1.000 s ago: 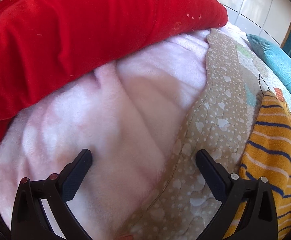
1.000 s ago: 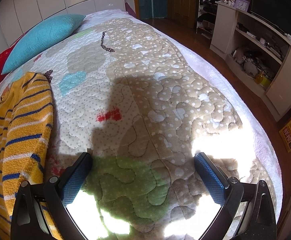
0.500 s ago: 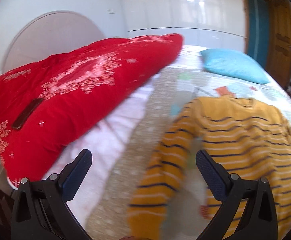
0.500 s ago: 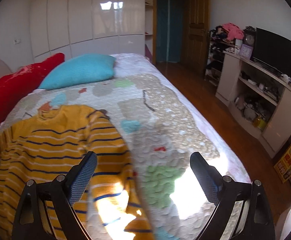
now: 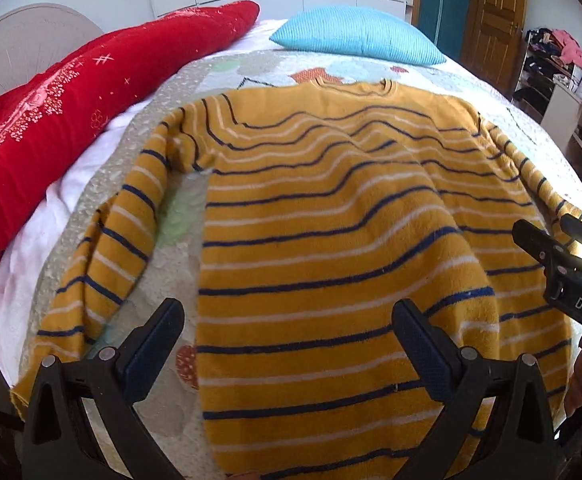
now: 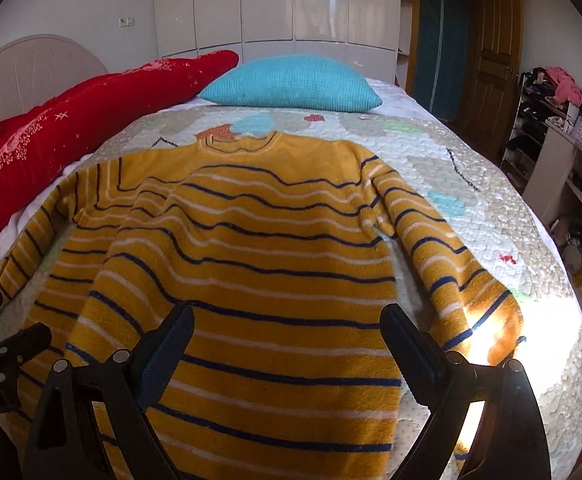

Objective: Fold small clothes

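The striped sweater lies flat on the quilt, sleeves spread for folding; both grippers hover above its hem, jaws apart, empty.

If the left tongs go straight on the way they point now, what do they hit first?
Most likely the sweater: its striped body fills the gap between the open left tongs, nothing visible in between. Depth is unclear.

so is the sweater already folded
No, the sweater lies spread flat on the bed with both sleeves out to the sides.
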A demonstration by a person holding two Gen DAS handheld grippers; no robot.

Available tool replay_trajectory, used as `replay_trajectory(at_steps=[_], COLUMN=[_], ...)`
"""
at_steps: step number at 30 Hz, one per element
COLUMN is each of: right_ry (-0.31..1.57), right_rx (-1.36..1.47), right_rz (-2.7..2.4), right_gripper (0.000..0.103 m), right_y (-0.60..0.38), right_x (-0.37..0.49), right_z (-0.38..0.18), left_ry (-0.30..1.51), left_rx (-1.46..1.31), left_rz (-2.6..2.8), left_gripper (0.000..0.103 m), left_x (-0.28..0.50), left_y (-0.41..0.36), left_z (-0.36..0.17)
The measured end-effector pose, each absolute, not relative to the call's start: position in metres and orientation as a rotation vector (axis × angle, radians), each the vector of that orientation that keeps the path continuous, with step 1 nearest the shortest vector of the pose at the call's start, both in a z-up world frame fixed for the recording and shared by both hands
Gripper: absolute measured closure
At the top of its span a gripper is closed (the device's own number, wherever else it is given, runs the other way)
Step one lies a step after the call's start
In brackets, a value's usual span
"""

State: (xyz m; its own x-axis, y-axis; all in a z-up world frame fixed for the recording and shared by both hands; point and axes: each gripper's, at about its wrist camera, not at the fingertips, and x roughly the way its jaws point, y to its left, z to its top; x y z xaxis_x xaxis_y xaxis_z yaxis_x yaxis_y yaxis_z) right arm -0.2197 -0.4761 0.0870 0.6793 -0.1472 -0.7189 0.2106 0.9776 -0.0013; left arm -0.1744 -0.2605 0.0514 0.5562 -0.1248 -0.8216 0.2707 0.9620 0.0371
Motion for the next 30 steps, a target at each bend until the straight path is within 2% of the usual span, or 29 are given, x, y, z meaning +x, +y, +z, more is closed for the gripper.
replay_trajectory(at_steps=[5,11,30], right_ry=[0.893,0.91,0.927], right_rx=[0.133,0.123,0.138], right_rz=[-0.195,-0.197,-0.182], right_gripper=[0.006,0.003,0.0], right_y=[-0.484,-0.482,-0.481], right_x=[-0.21,-0.209,-0.209], right_z=[0.055,0.048,0.041], left_ry=[1.046,1.059,1.012], left_rx=[0.172,0.145,0.141], left_rz=[-0.235,-0.226,-0.215], left_gripper=[0.0,0.0,0.0], left_x=[-0.174,-0.173,-0.176], left_y=[-0.261,-0.259,-0.259], left_z=[0.021,0.014,0.01])
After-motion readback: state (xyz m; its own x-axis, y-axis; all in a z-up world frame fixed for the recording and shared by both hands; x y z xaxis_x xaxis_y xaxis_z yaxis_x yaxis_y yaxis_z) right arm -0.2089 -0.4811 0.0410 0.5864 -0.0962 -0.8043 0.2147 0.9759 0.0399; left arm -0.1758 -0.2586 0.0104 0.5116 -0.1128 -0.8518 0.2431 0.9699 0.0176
